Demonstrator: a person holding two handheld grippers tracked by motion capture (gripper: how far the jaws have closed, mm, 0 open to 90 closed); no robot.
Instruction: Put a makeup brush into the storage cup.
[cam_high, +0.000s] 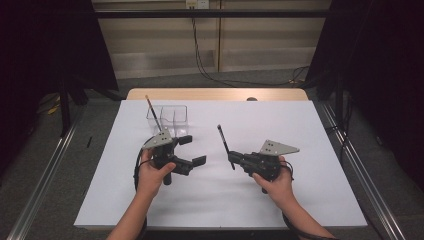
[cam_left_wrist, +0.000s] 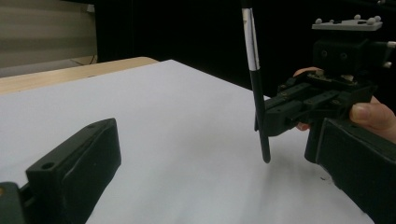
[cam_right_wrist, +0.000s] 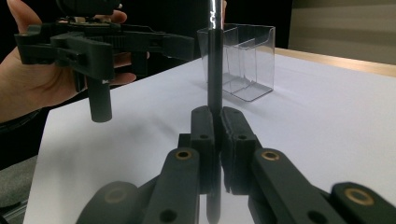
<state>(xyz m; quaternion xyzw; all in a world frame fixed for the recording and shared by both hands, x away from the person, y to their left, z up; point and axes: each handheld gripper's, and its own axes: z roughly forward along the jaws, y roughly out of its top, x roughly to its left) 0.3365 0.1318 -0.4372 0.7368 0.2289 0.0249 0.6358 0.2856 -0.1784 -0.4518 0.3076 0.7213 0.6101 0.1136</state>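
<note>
A thin black pen (cam_high: 223, 142) with a silvery band stands nearly upright over the white sheet, and my right gripper (cam_high: 232, 158) is shut on its lower part. In the right gripper view the two pads close on the pen (cam_right_wrist: 215, 70) at the gripper's tip (cam_right_wrist: 218, 122). My left gripper (cam_high: 192, 150) is open and holds nothing, a short way left of the pen. From the left gripper view the pen (cam_left_wrist: 257, 93) and the right gripper (cam_left_wrist: 285, 109) lie ahead, between my spread jaws. A clear plastic box (cam_high: 168, 116) holds a second thin stick (cam_high: 153, 113).
The white sheet (cam_high: 280, 200) covers most of the wooden table (cam_high: 215, 94). The clear box (cam_right_wrist: 243, 65) stands at the back left, beyond the left gripper (cam_right_wrist: 84, 44). Metal rails run along both sides of the table, and cables lie on the floor behind it.
</note>
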